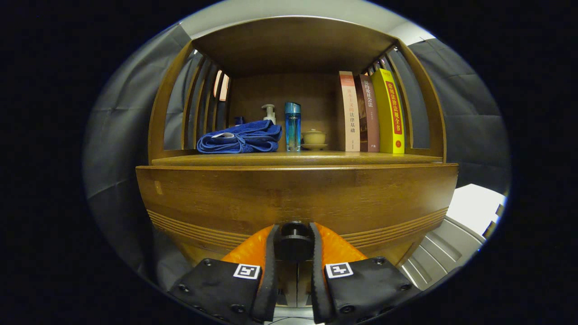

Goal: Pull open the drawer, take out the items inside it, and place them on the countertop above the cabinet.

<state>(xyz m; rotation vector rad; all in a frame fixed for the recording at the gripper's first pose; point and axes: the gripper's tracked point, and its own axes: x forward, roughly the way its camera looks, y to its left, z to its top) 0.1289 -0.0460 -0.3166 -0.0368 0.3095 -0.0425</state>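
The wooden drawer front (293, 198) is right in front of me. Its dark round knob (294, 243) sits between my two fingers, and my gripper (294, 246) is shut on that knob, one finger pressing each side. Above the drawer runs the countertop (361, 158) of the wooden cabinet. The drawer's inside is hidden behind its front, so no items in it can be seen.
On the countertop lie a folded blue towel (241, 139), a pump bottle (269, 113), a blue bottle (292, 126), a small lidded cup on a saucer (314, 139) and three upright books (372, 113). A shelf roof and slatted sides enclose it. A white slatted surface (451, 243) lies lower right.
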